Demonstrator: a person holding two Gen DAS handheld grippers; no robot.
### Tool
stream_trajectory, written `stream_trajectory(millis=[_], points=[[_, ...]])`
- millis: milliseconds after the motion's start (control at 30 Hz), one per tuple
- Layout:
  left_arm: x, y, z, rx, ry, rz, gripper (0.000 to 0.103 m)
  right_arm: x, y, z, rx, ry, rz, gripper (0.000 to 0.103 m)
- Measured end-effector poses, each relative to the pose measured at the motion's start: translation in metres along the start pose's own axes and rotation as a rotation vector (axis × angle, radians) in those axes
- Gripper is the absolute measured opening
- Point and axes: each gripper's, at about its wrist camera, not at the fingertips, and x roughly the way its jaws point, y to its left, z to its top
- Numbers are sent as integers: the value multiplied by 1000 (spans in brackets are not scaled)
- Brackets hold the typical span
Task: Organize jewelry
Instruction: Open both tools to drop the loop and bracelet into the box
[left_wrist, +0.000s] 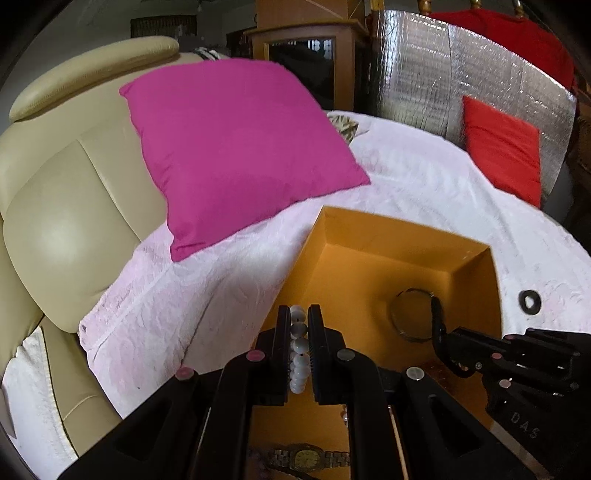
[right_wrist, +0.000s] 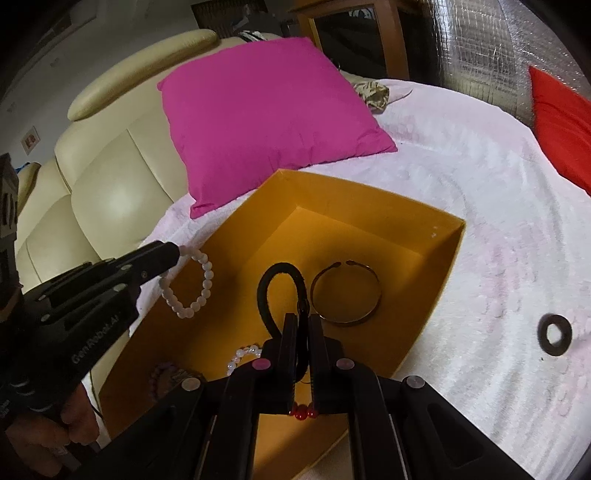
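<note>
Both grippers hang over the open orange cardboard box (right_wrist: 448, 258). The left gripper (left_wrist: 299, 314) has its fingers clamped on a white beaded bracelet (right_wrist: 199, 284) at the box's nine o'clock rim; the right gripper (right_wrist: 303, 321) pinches a black cord loop (right_wrist: 273, 291) beside the brass cuff bangle (right_wrist: 347, 295). Depositing step; next, likely lower and release inside.

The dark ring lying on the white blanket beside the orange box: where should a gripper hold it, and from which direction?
The dark ring lies flat on the white blanket, clear of the orange box. It looks best to come from above, one finger into its open centre and one outside, pinching the band. The soft blanket should let the tips sink under the rim slightly.
</note>
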Motion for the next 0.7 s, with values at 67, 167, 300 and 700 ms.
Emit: stream_trajectory(millis=[67,167,300,700], points=[[5,0,-2,0,10,4,9,4,-1,1,2,5,2,7],[11,1,-5,1,24,10,9,13,0,3,4,15,-3,7],[19,5,-9,-3,42,22,9,20,2,4,3,24,-12,7],[4,5,-17,-2,31,78,54,7,-4,7,67,25,13,19]])
